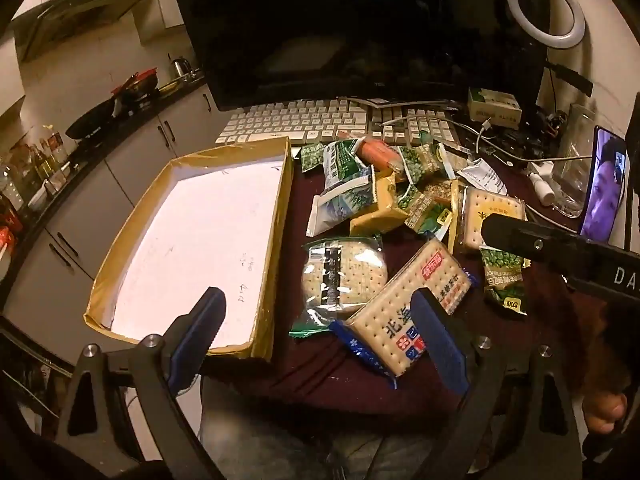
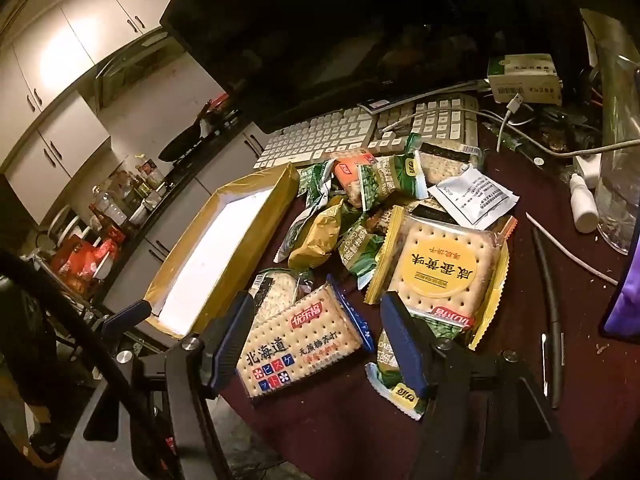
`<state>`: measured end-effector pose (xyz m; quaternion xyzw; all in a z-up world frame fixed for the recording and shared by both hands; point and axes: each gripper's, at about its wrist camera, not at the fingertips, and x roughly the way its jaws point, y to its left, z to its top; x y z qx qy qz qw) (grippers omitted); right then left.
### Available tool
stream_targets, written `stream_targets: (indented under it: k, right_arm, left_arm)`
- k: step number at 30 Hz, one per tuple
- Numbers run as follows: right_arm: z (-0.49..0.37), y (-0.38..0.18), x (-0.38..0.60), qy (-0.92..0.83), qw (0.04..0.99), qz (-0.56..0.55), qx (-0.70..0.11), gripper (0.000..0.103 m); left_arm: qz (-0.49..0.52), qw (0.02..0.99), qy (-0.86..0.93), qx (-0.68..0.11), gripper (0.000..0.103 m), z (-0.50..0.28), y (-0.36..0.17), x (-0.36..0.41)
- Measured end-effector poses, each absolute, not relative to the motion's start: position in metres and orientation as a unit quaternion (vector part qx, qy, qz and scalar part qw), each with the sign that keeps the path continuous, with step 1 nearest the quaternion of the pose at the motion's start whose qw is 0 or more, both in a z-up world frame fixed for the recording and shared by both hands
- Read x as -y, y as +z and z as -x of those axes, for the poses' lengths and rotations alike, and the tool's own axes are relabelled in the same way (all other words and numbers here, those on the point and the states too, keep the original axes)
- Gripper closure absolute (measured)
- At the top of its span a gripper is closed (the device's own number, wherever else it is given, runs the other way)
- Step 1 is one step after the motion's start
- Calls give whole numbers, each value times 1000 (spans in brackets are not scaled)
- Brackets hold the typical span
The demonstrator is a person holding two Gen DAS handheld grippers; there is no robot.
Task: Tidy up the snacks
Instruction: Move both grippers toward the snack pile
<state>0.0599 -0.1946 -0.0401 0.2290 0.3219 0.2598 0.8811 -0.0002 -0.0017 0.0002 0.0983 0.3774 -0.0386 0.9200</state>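
Observation:
A pile of snack packets lies on the dark red table right of an empty shallow box (image 1: 192, 240), seen also in the right wrist view (image 2: 224, 252). Nearest is a blue-edged cracker pack (image 1: 404, 308) (image 2: 300, 344). A round cracker pack (image 1: 340, 276), a yellow-edged cracker pack (image 2: 440, 268) (image 1: 488, 216) and green pea packets (image 1: 504, 280) (image 2: 396, 376) lie around it. My left gripper (image 1: 320, 324) is open, hovering between the box and the blue-edged pack. My right gripper (image 2: 316, 328) is open, its fingers either side of the blue-edged pack, above it.
A keyboard (image 1: 304, 124) and a dark monitor (image 1: 340, 28) stand behind the pile. A phone (image 1: 604, 188), a glass (image 1: 572, 168), a small white bottle (image 2: 582, 204), cables and a pen (image 2: 554, 320) are at the right. The table's near edge is just below the grippers.

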Motion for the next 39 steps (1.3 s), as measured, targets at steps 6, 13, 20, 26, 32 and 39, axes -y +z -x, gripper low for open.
stream_targets:
  k: [6, 13, 20, 26, 32, 39]
  right_arm:
    - [-63, -42, 199, 253, 878, -235, -331, 37]
    - [-62, -40, 199, 228, 886, -225, -334, 37]
    - [-64, -40, 195, 240, 886, -207, -338, 37]
    - [-63, -38, 198, 252, 882, -199, -346, 37]
    - [-63, -35, 208, 226, 886, -167, -370, 37]
    - [-73, -52, 210, 197, 871, -157, -421, 37]
  left_arm:
    - [-111, 917, -42, -381, 10, 2, -3, 5]
    - [-111, 918, -40, -378, 10, 7, -8, 7]
    - [-121, 916, -39, -382, 10, 8, -6, 9]
    - [-105, 919, -46, -377, 10, 9, -4, 9]
    - [-109, 917, -48, -380, 10, 13, -4, 9]
    - [-141, 919, -38, -366, 10, 12, -9, 16]
